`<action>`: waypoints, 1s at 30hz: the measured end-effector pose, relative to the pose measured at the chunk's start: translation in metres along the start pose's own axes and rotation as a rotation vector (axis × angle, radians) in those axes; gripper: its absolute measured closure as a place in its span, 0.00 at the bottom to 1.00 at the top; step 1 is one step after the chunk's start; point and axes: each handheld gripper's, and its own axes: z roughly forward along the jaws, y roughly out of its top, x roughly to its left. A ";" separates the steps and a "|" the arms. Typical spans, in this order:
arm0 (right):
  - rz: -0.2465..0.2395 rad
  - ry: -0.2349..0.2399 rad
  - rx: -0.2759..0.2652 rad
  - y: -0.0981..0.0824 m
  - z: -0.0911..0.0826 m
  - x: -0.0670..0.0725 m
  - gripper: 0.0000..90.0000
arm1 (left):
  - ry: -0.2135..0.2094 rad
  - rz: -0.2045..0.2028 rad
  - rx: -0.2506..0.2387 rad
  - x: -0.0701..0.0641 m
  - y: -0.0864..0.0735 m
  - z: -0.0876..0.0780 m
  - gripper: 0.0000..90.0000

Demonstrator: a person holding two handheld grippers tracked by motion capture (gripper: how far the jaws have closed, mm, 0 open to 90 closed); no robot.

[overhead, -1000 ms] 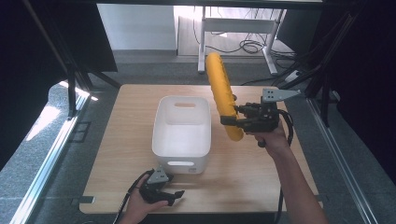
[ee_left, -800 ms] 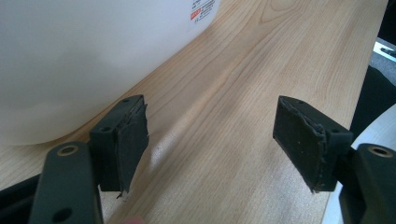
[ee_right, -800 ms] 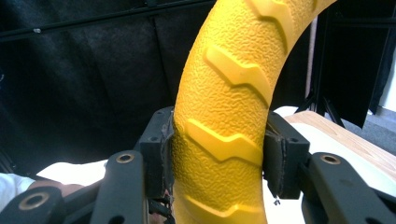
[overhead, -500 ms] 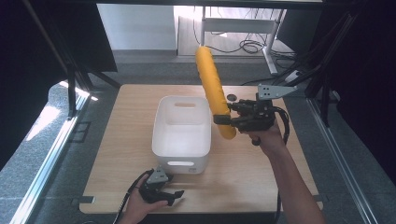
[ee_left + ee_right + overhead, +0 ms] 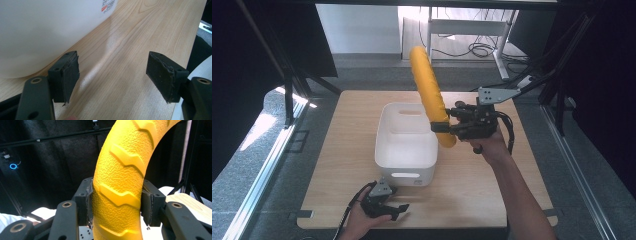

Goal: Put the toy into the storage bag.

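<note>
Beside the white bin's [image 5: 406, 145] right rim, the right claw [image 5: 443, 128] is clamped low on a long yellow tyre-tread ring [image 5: 430, 95], which stands tall above it. Gripped so low, it might pivot and slip. Near the bin's front wall, the left claw [image 5: 393, 209] rests with jaws apart on the table [image 5: 347, 130].

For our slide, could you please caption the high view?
Right gripper holds a yellow foam roller over the white bin.
</note>
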 end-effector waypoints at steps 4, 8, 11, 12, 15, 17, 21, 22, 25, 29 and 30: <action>-0.003 0.013 0.004 0.002 0.006 0.002 0.56 | -0.002 -0.001 -0.001 0.000 0.000 0.000 0.29; -0.011 0.026 0.009 0.003 0.013 0.003 0.56 | -0.003 -0.003 -0.005 -0.001 0.000 0.001 0.29; -0.013 0.033 0.008 0.003 0.015 0.003 0.56 | -0.003 -0.004 -0.005 -0.001 0.000 0.001 0.29; -0.014 0.035 0.008 0.003 0.017 0.003 0.56 | -0.004 -0.003 -0.005 -0.001 0.000 0.001 0.29; -0.015 0.044 0.006 0.003 0.021 0.002 0.56 | -0.003 -0.003 -0.003 0.000 0.000 0.000 0.29; -0.013 0.050 0.009 0.003 0.024 0.003 0.56 | -0.002 -0.003 -0.003 0.000 0.000 0.000 0.29; -0.020 0.058 0.019 0.004 0.030 0.004 0.56 | -0.003 -0.002 -0.002 0.000 0.000 0.000 0.29; -0.018 0.060 0.022 0.003 0.032 0.003 0.56 | -0.002 -0.002 -0.003 0.000 0.000 0.000 0.29; -0.013 0.063 0.024 0.002 0.034 0.003 0.56 | -0.002 -0.002 -0.002 0.000 0.000 0.000 0.29; -0.010 0.077 0.035 0.000 0.040 0.003 0.56 | -0.002 -0.001 0.001 0.000 0.000 0.000 0.29; -0.011 0.082 0.035 0.000 0.041 0.003 0.56 | -0.003 -0.005 -0.003 0.000 0.000 0.001 0.29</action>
